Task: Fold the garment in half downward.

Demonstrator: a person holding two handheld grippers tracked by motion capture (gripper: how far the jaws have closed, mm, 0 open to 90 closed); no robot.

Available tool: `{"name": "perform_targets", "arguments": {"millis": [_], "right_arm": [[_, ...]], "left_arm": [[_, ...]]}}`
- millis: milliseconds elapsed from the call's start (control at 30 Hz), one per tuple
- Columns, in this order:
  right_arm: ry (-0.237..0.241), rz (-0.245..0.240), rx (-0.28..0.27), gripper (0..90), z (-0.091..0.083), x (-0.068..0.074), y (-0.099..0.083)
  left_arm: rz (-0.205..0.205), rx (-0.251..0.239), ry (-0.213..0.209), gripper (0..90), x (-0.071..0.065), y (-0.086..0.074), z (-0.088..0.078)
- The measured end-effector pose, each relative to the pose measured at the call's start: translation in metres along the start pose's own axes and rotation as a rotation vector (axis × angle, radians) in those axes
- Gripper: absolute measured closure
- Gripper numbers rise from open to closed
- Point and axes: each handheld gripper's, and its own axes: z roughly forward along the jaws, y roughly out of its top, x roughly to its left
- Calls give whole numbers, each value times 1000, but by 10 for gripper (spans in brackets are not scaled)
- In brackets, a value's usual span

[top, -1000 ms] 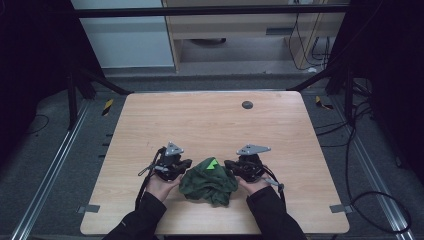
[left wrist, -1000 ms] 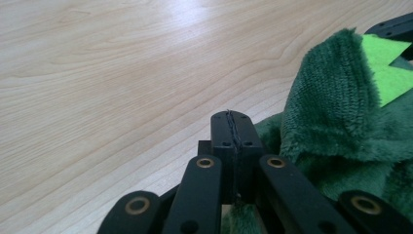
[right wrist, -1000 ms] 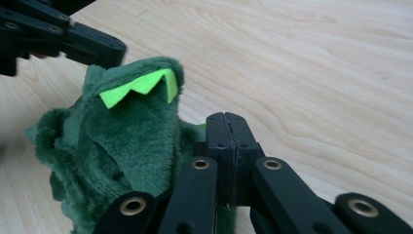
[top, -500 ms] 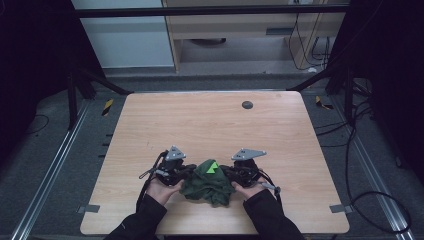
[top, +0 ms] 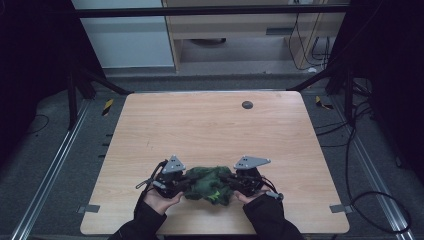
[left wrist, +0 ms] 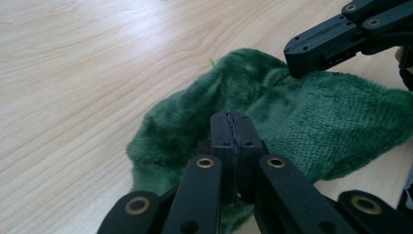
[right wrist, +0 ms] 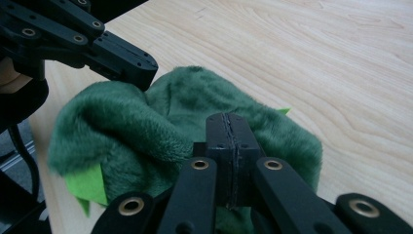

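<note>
Green plush cloth (top: 209, 183) bunched in a heap near front edge of table (top: 210, 125), btwn the 2 grippers.

L gripper (top: 181, 183): jaws pressed together, no gap seen in left gripper view; cloth lies right at/under the tips (left wrist: 233, 127). Looks like a pinch on the fabric, but the nip itself is hidden, so hold not confirmed.

R gripper (top: 233, 181): same; jaws closed flat, cloth bunched around tips (right wrist: 229, 130).

Bright green tag (right wrist: 87, 186) sticks out of the cloth's edge.

Judgement: 2 opposed pinches at either side, prob. to spread or lift the bunched cloth.
</note>
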Motion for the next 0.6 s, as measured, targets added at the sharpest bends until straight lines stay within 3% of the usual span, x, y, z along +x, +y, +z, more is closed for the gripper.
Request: {"name": "perform_targets", "arguments": {"millis": [333,600], "right_arm": [[-5,-3,31,892,-4,4,-13],[-15,1,3,894,-7,5,-9]], "left_arm": [[-9,34,-4,897,-7,-17,-3],[-46,18,34,897,3,-16,-8]]}}
